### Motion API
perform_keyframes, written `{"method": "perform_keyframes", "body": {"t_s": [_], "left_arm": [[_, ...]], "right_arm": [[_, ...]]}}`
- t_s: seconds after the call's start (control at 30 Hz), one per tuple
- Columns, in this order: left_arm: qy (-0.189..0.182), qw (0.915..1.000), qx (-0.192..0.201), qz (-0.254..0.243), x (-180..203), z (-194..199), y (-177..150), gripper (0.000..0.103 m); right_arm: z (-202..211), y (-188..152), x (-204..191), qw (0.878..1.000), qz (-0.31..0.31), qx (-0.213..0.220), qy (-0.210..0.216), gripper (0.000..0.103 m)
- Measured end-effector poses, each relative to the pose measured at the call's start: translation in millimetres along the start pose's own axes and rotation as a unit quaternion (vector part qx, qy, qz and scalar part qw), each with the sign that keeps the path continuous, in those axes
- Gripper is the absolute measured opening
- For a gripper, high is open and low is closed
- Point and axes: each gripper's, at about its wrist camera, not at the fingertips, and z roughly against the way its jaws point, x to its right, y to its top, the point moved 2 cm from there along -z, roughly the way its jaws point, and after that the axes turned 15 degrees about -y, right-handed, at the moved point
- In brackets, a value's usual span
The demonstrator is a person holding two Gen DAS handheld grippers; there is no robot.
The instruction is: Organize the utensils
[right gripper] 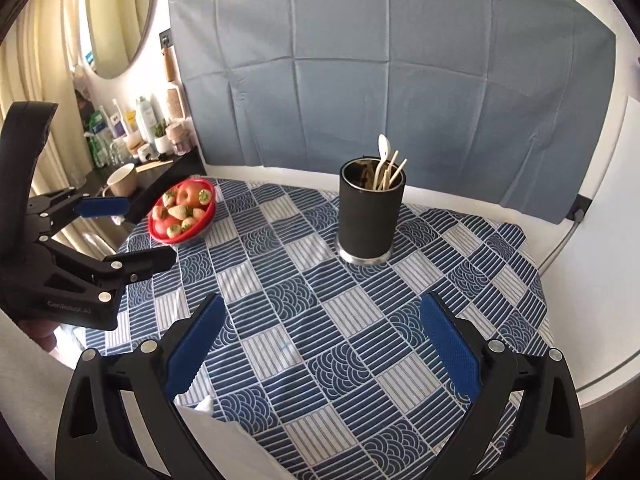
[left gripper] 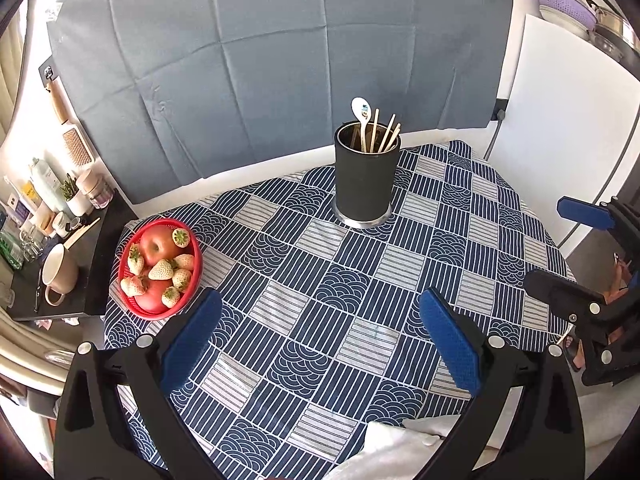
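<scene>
Both tongs, left [left gripper: 320, 344] and right [right gripper: 324, 348], hang apart and empty since spoon [left gripper: 361, 114] and chopsticks [left gripper: 385, 133] already stand upright in the holder [left gripper: 366, 184].

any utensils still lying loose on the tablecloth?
No: the spoon and chopsticks stand inside the black holder; the tablecloth carries only that and the red fruit basket.

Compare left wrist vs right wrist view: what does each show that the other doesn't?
Left wrist only: purple colander and metal pots on the shelf at upper right, plus the right gripper, open.

Right wrist only: round mirror, curtain, and the left gripper, open.

Both: black utensil holder with white spoon and chopsticks, red fruit basket, patterned tablecloth, grey backdrop.
</scene>
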Motion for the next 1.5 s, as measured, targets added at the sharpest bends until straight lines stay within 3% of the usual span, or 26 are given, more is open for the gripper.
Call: {"method": "perform_keyframes", "body": {"t_s": [0.77, 1.13, 1.5], "left_arm": [[-0.007, 0.9996, 0.000, -0.029, 10, -1, 0, 0.097], [-0.008, 0.9996, 0.000, -0.026, 12, -1, 2, 0.097], [-0.014, 0.9997, -0.005, -0.019, 12, -6, 3, 0.097]], "right_arm": [[2, -6, -2, 1.000, -0.008, -0.020, 0.017, 0.094], [8, -3, 1, 1.000, 0.011, -0.008, -0.015, 0.094], [4, -4, 6, 1.000, -0.001, -0.013, -0.003, 0.094]]}}
